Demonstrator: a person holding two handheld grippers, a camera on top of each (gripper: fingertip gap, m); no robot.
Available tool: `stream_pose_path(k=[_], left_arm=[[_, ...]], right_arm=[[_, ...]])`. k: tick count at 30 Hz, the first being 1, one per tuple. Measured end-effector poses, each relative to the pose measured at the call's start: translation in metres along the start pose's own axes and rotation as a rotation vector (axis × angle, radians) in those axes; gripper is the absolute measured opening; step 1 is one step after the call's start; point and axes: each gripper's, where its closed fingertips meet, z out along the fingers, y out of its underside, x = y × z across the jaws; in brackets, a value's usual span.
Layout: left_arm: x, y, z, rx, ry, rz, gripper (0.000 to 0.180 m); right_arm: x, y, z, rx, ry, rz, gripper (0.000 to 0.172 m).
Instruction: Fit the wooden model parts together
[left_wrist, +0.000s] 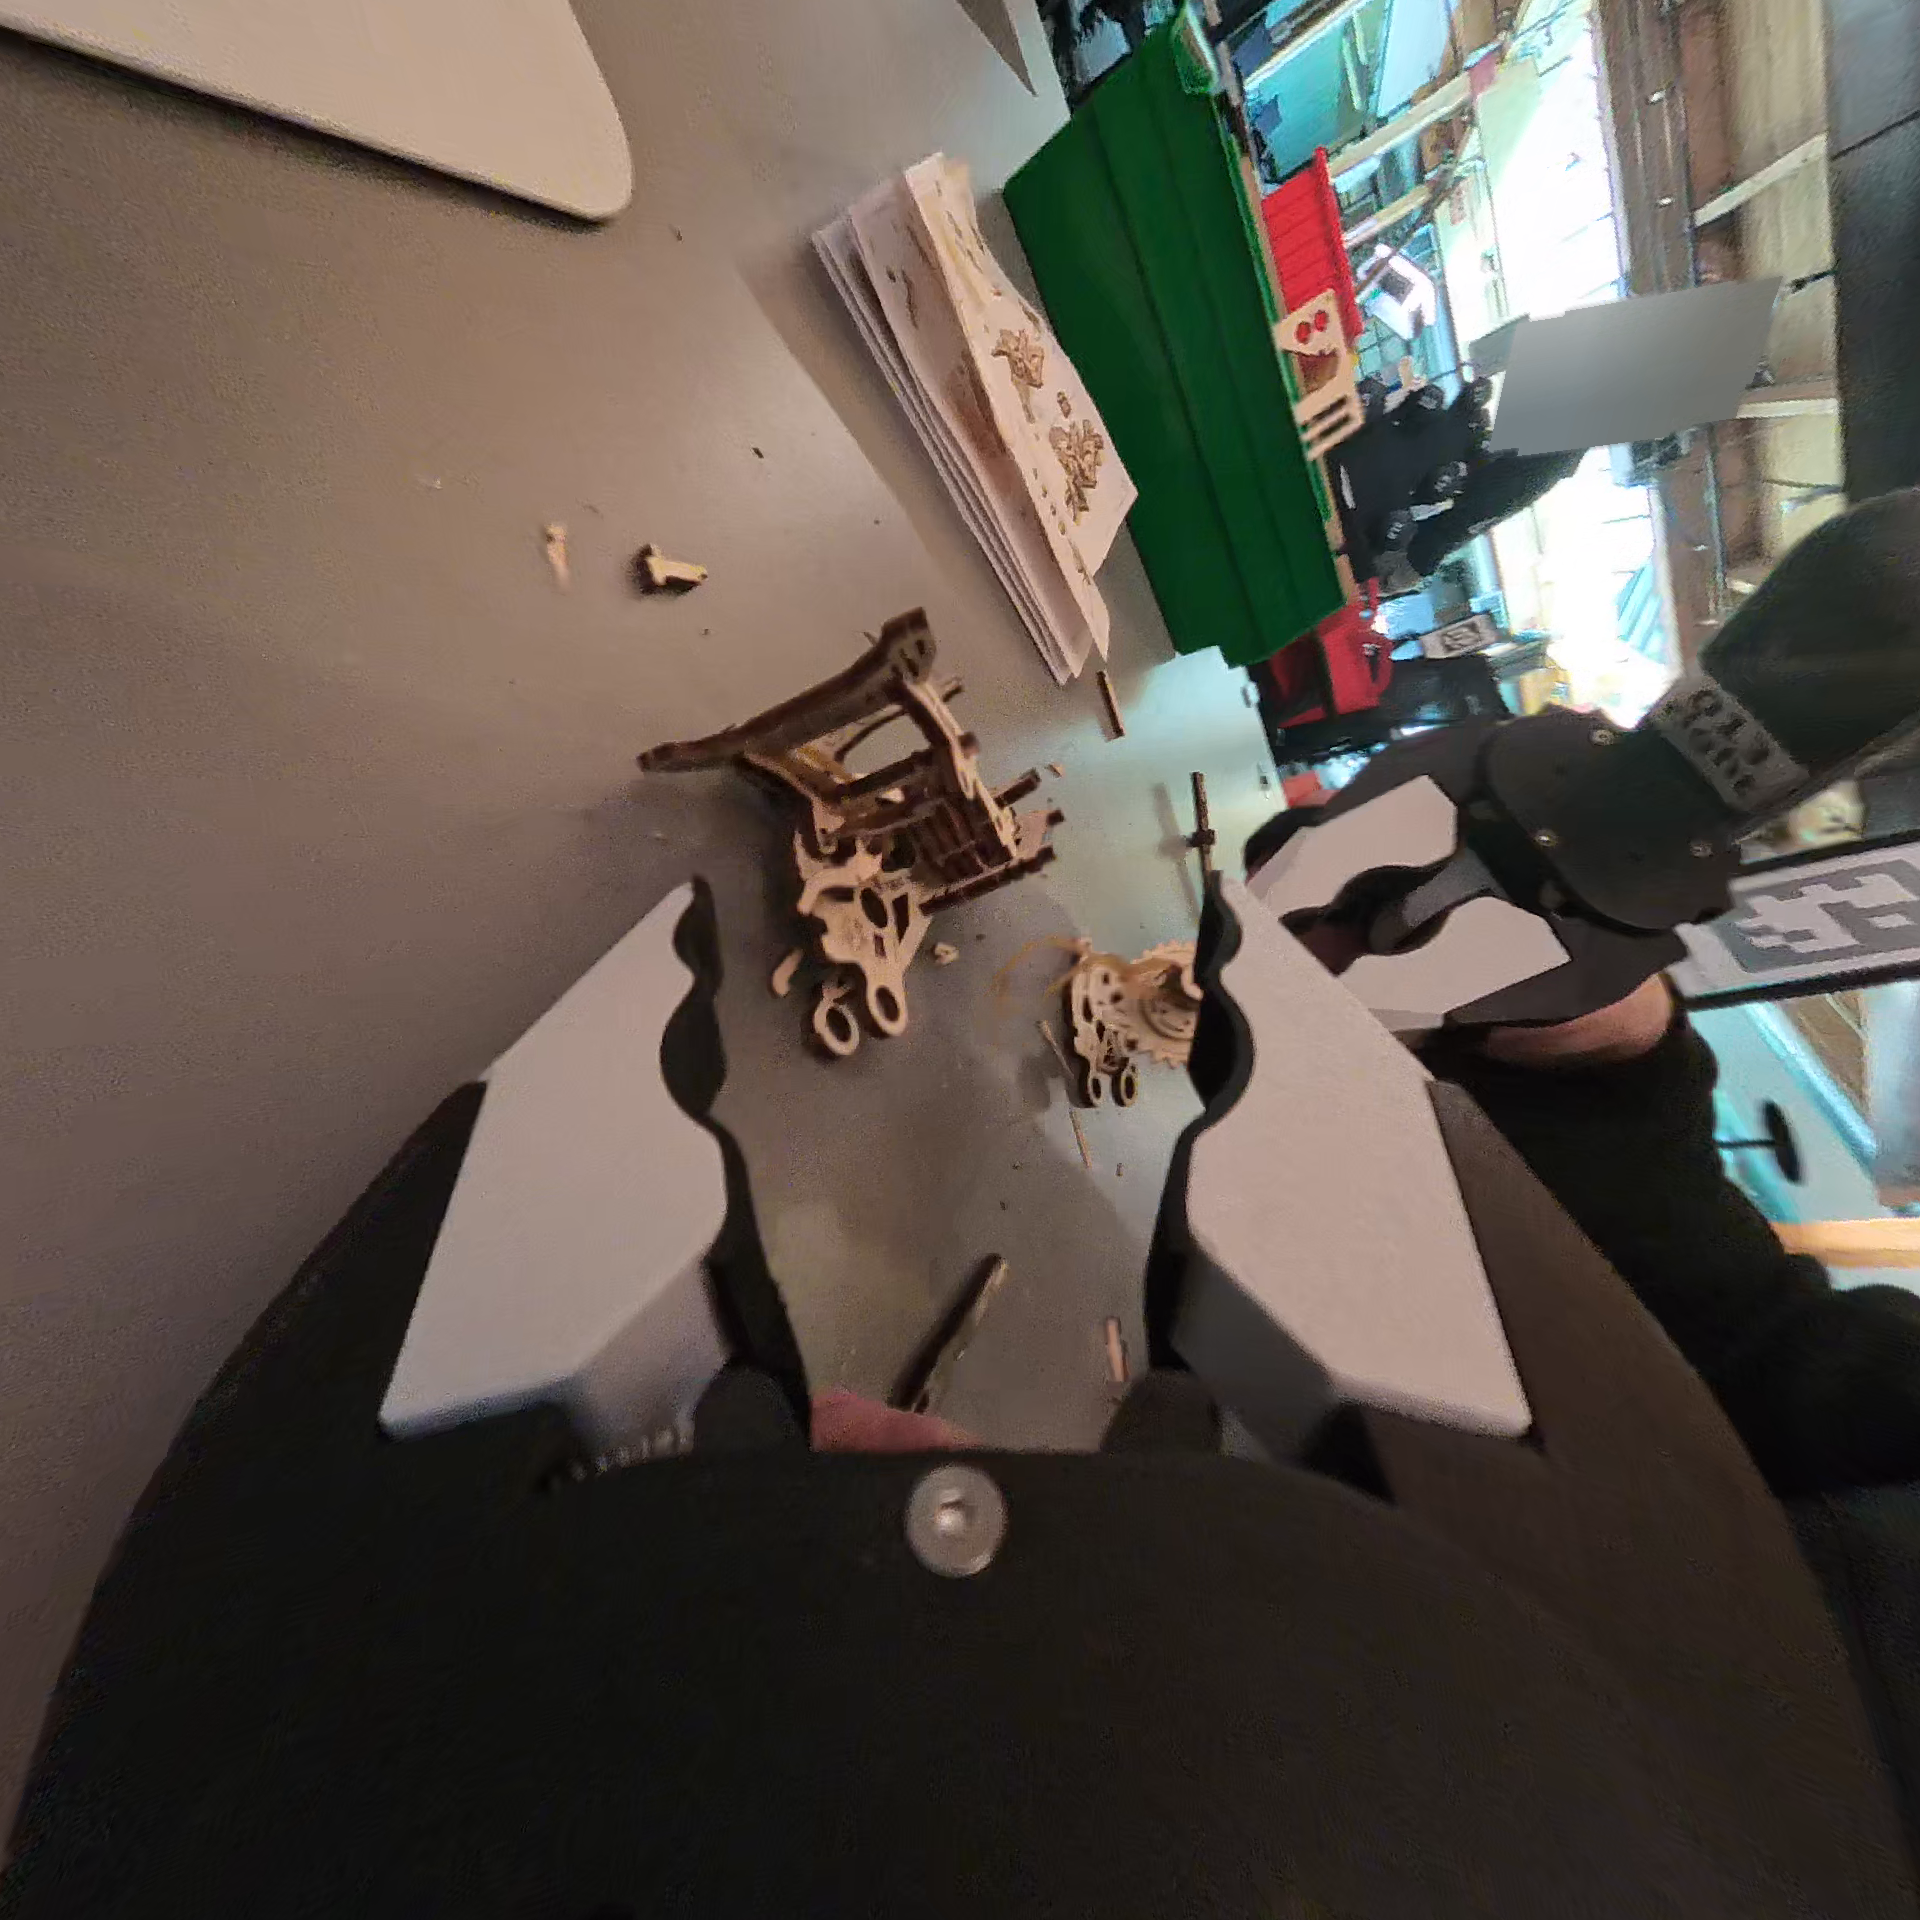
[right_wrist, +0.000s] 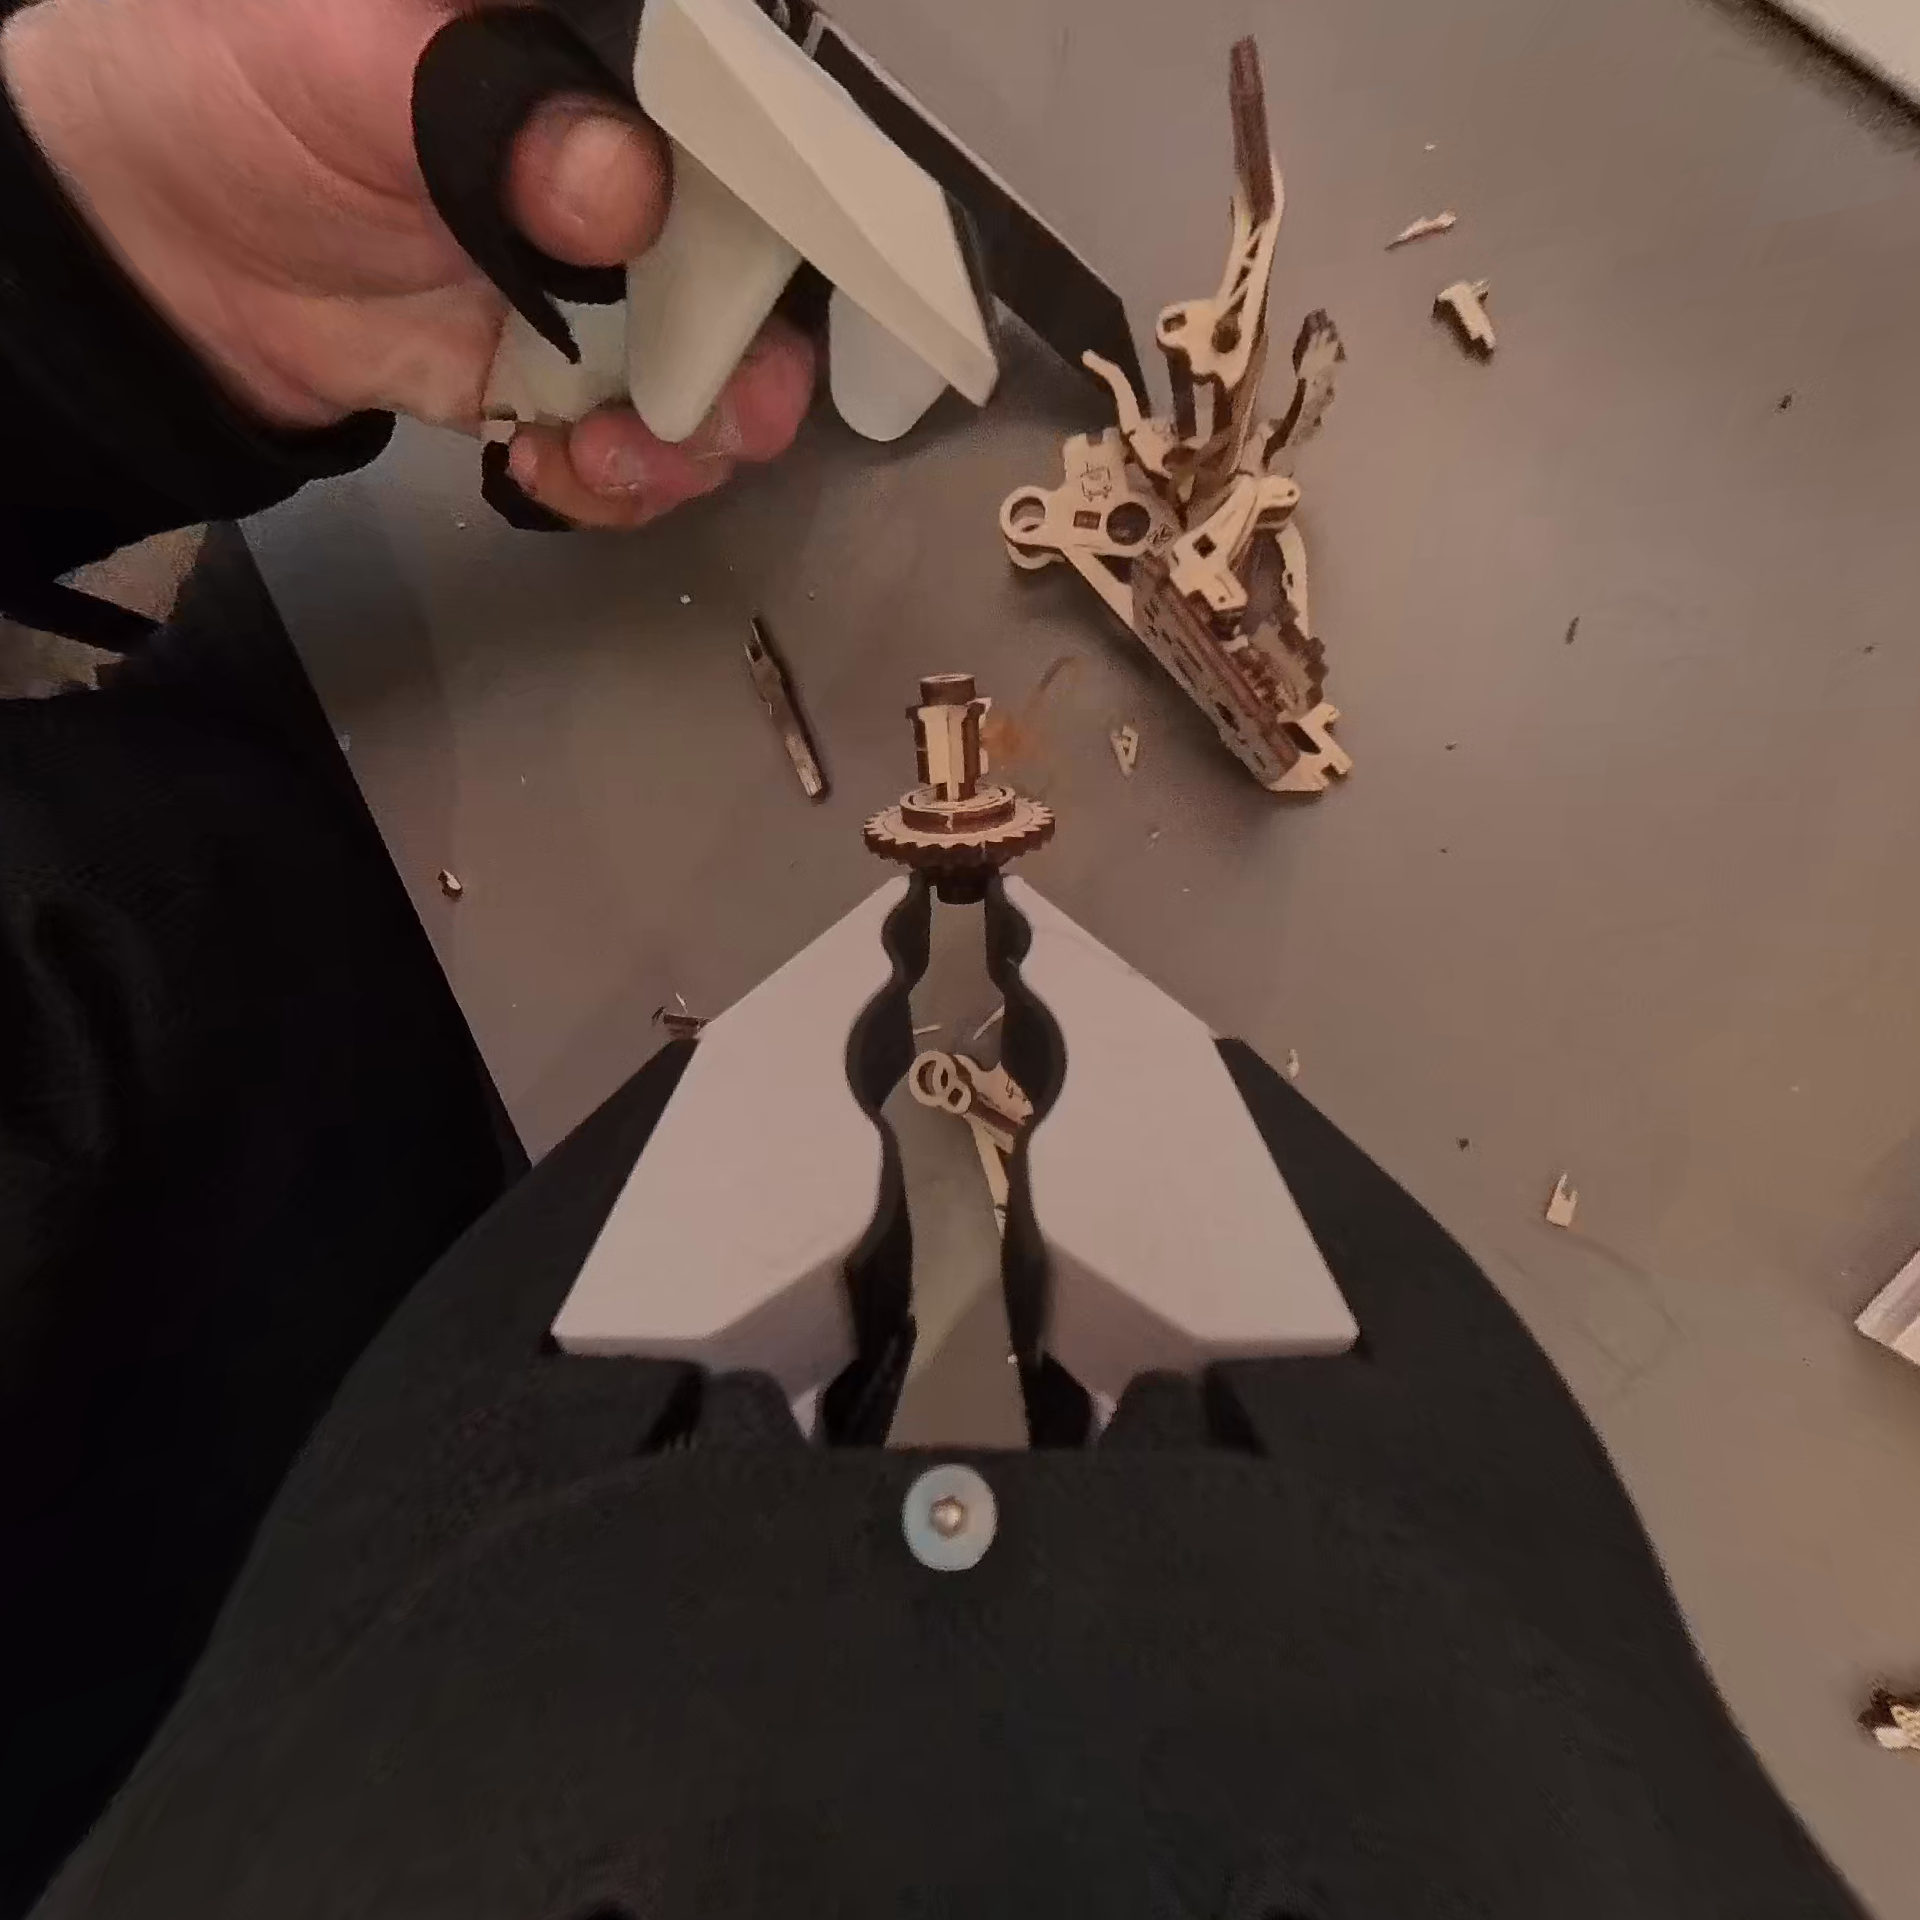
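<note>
The toothed gear assembly (right_wrist: 956, 790) stands upright, its lower hub pinched at the tips of the right gripper (right_wrist: 958, 891). The wooden frame (right_wrist: 1195, 540) lies farther right on the grey table (right_wrist: 1558, 831), beside the left gripper (left_wrist: 951, 914), spread and empty. Next, probably: steady the frame and seat the gear.
</note>
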Motion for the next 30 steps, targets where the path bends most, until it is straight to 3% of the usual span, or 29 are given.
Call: stream_pose_path(k=[2,4,7,12,16,18,22,26,30], left_arm=[[-0.002,0.000,-0.014,0.017,-0.073,0.088,0.086],[0.007,-0.001,-0.029,0.047,-0.099,0.203,0.070],[0.056,0.009,-0.028,0.041,0.075,0.322,0.050],[0.090,0.029,-0.019,-0.003,0.222,0.426,0.042],[0.097,0.040,-0.011,-0.034,0.247,0.489,0.030],[0.094,0.040,-0.006,-0.034,0.202,0.525,0.014],[0.102,0.029,-0.011,0.051,0.275,0.446,0.013],[0.108,0.007,-0.025,0.164,0.482,0.133,0.013],[0.117,0.005,-0.028,0.187,0.620,-0.003,0.012]], right_arm=[[-0.002,-0.002,-0.004,0.013,0.028,-0.046,0.008],[-0.009,-0.008,-0.008,0.048,0.044,-0.116,0.008],[-0.016,-0.015,-0.011,0.047,0.132,-0.248,0.008],[-0.023,-0.022,-0.016,0.054,0.217,-0.352,0.008],[-0.028,-0.026,-0.019,0.065,0.223,-0.368,0.008],[-0.030,-0.029,-0.020,0.067,0.231,-0.378,0.008],[-0.031,-0.040,-0.028,0.118,0.289,-0.415,0.009],[-0.033,-0.056,-0.047,0.250,0.347,-0.473,0.018],[-0.043,-0.070,-0.051,0.339,0.429,-0.601,0.017]])
